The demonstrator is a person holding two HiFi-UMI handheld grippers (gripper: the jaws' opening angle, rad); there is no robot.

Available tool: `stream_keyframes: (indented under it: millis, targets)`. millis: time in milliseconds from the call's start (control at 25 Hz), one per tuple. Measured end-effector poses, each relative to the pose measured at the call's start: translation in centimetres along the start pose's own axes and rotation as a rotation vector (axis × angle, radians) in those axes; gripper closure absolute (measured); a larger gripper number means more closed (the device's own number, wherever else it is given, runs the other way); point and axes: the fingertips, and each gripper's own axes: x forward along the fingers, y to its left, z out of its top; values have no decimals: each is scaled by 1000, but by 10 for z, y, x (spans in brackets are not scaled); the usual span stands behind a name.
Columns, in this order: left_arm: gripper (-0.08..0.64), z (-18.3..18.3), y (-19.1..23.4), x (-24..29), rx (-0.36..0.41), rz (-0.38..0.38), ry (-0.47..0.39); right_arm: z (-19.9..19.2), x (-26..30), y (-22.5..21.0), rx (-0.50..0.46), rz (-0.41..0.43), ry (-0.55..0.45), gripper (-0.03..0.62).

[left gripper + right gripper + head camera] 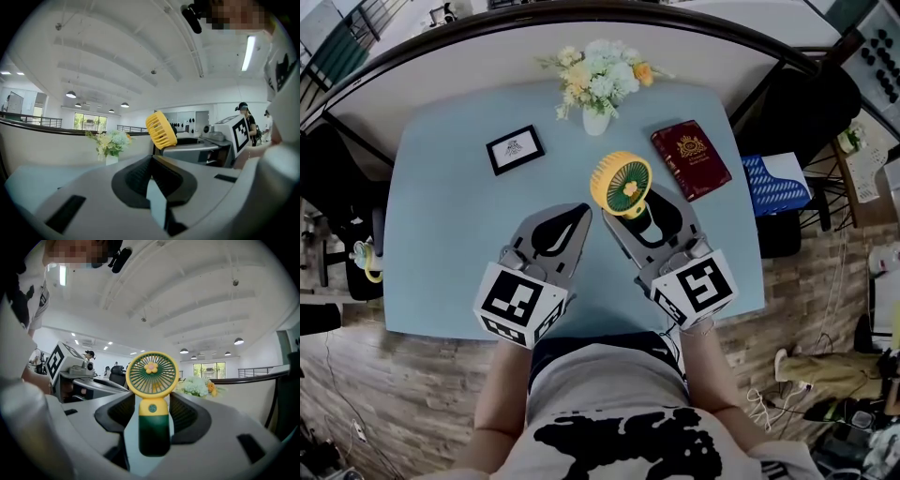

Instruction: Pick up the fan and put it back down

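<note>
1. The fan (152,380) is gripped by its green handle between the jaws of the right gripper (637,214), so that the yellow head is kept upright above them.
2. It is held over the near part of the blue table (441,187) and seems lifted off it; the putting down is not yet done.
3. The left gripper (152,161) is closed on nothing and is kept just beside, as a second hold seems not needed.

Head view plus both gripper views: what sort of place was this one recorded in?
Probably an open-plan office or lab: a pale blue table with a flower vase, pendant lamps under a high white ceiling, and people standing among equipment in the background.
</note>
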Motion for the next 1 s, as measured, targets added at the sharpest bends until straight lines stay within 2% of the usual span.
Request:
stream_keyframes:
  millis: [120,360,600,1000]
  targets:
    - [549,-1,-6,-1,17,-15,6,-3,-2,1,14,11,5,357]
    - [549,-20,2,0,-2,32,91,-15,-6,-2,59,7,16,357]
    - [549,-31,0,1,-22,22,113,-25,-10,-2,82,7,36,357]
    - [549,-34,0,2,-31,18,122,-23,-10,3,69,37,46,357]
